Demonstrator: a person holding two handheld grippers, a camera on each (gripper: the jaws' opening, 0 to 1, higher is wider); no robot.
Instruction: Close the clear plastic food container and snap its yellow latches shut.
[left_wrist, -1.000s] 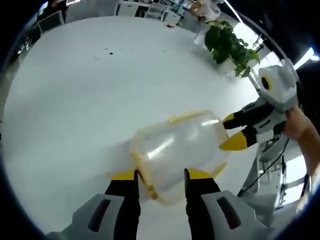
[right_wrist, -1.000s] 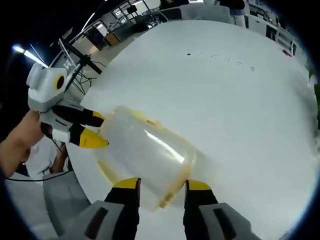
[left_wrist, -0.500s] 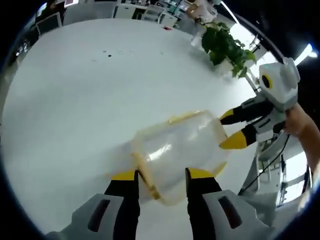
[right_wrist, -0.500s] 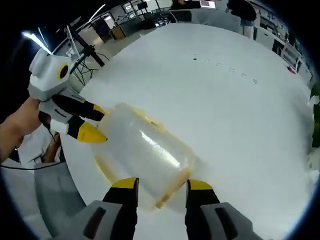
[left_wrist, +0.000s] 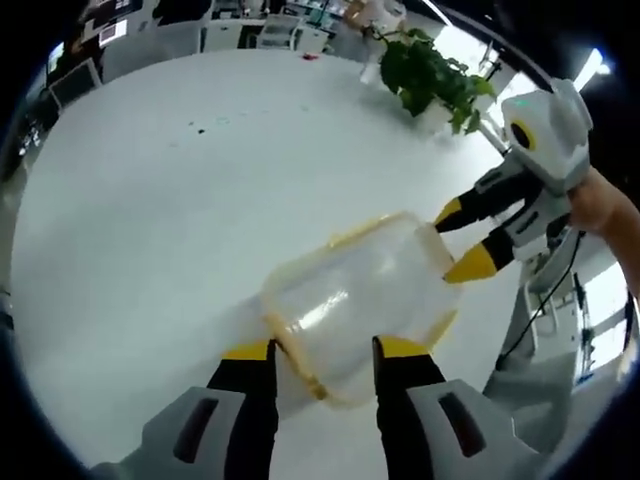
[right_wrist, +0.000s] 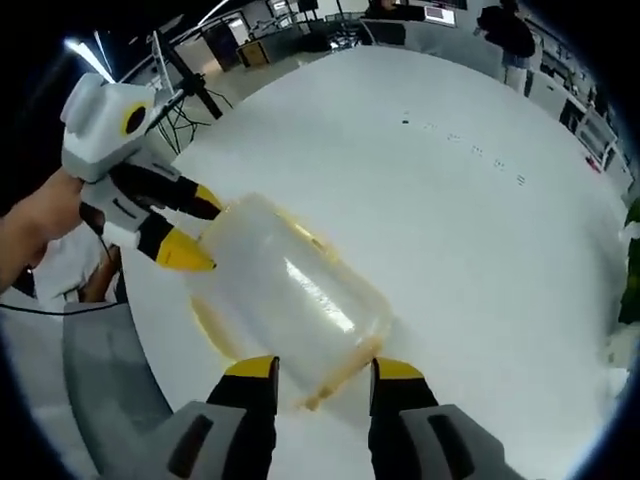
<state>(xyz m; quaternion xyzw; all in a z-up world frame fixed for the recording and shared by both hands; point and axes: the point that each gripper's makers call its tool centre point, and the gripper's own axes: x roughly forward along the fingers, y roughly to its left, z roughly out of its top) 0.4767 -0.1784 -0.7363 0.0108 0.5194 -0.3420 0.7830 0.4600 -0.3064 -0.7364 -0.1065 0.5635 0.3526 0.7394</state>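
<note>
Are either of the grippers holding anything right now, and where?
Both jaw pairs are at opposite ends of the container, the left gripper at one end, the right gripper at the other; whether they clamp it cannot be told.

Left gripper (left_wrist: 322, 348): jaws parted, yellow tips spread. Right gripper (right_wrist: 325, 368): jaws likewise parted. A bare hand (right_wrist: 38, 222) grips the left gripper's body.

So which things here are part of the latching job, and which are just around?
Job:
- clear plastic food container, yellow latches along its rim
- left gripper, jaws open at one end of the container
- right gripper, jaws open at the other end

Just around:
- potted plant
- white table
</note>
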